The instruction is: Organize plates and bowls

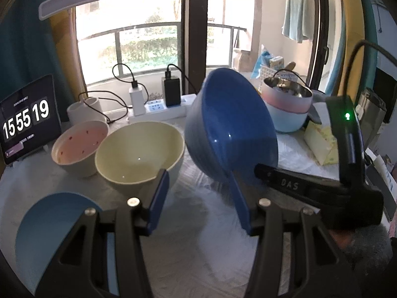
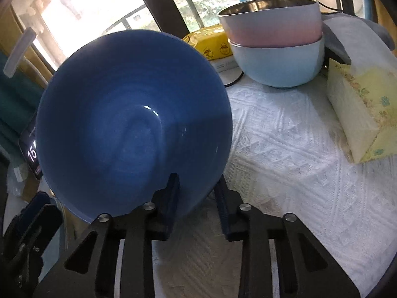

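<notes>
A dark blue bowl [image 1: 233, 124] [image 2: 129, 124] hangs tilted on its side above the white cloth. My right gripper [image 2: 197, 191] [image 1: 263, 171] is shut on its lower rim, one pad inside the bowl and one outside. My left gripper [image 1: 197, 188] stands open just in front of the bowl with nothing between its fingers. To its left stand a pale yellow bowl [image 1: 139, 154] and a smaller bowl [image 1: 79, 146] with a pink speckled inside. A light blue dish [image 1: 49, 223] lies at the lower left. A pink bowl [image 2: 273, 27] with a metal lining sits nested in a light blue bowl [image 2: 278, 67] at the back right.
A tablet showing a clock [image 1: 27, 119] stands at the left edge. Behind the bowls are a power strip with chargers and cables [image 1: 158, 109] and white cups [image 1: 84, 109]. A yellow tissue pack [image 2: 362, 114] lies at the right. A yellow tin [image 2: 211, 42] sits beside the stack.
</notes>
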The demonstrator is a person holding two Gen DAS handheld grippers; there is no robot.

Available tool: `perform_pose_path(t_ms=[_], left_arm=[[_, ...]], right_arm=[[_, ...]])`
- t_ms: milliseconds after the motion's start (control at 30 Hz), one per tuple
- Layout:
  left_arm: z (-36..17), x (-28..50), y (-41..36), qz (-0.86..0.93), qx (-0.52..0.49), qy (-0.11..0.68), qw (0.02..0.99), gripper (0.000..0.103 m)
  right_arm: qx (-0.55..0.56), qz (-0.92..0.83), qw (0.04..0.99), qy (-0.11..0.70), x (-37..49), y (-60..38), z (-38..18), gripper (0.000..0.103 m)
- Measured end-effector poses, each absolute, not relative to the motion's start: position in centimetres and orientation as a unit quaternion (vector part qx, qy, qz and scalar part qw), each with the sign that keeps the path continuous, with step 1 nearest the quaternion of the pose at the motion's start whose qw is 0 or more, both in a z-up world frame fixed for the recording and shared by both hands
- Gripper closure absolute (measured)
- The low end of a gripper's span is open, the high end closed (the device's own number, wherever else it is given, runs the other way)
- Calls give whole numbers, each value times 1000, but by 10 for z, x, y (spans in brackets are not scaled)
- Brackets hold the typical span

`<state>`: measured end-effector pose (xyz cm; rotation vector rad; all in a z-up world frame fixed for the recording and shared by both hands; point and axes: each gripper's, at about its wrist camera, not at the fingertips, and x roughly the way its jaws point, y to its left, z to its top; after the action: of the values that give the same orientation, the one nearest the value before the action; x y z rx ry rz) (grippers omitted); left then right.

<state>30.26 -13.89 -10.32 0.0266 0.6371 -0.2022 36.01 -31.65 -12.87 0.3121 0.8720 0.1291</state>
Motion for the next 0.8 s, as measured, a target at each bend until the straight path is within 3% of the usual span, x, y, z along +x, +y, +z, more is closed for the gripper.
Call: perform_pose_path(t_ms=[433,500,800], left_arm=[[-115,310,-156,-120,-5,328,937,52],[-117,309,-157,-120,0,329,937,61],[-113,300,-158,-124,4,329,936,66]], right_arm=[[85,46,910,404,325,-327,-113,85],[84,53,912,398,316,-334,-113,86],[94,56,917,382,296,-342,-107,87]])
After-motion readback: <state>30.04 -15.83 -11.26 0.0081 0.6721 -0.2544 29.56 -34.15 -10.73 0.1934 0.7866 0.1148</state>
